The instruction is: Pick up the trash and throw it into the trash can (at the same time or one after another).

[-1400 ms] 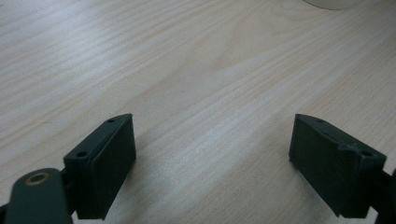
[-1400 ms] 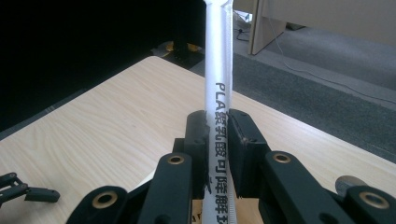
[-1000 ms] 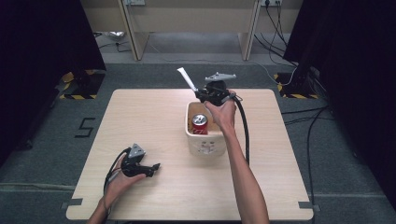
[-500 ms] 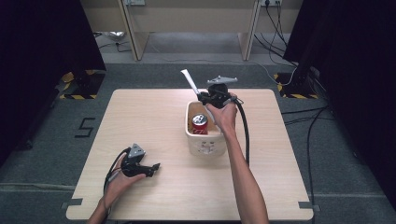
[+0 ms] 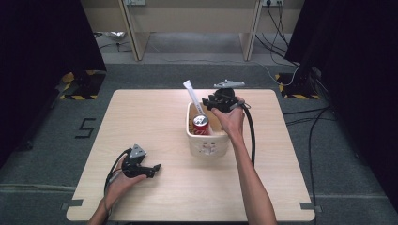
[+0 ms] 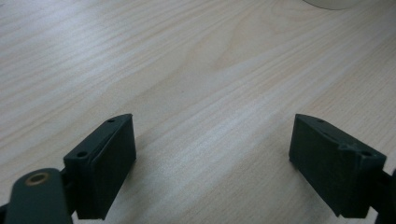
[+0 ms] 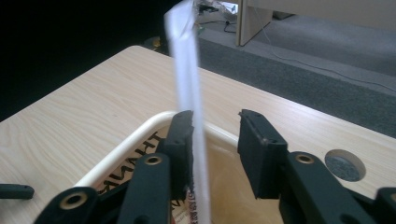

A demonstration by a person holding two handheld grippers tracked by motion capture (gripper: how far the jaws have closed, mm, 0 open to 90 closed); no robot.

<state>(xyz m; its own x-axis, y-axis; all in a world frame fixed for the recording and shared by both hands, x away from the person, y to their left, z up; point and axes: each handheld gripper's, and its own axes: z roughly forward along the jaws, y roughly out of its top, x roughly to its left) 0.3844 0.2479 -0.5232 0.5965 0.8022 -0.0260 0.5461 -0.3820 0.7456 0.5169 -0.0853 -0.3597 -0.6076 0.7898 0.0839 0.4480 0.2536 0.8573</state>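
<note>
High view: the right hand-held gripper [image 5: 210,101] hovers over the far rim of a cream plastic tub [image 5: 207,144] holding a red drink can [image 5: 201,124]; a white paper-wrapped straw [image 5: 194,97] slants up beside it. The left hand-held gripper [image 5: 155,168] rests on the pale wooden worktop [image 5: 141,117].

Left gripper view: jaws wide apart over bare wood.

Right gripper view: jaws parted, the straw against one jaw, seemingly unclamped.
</note>
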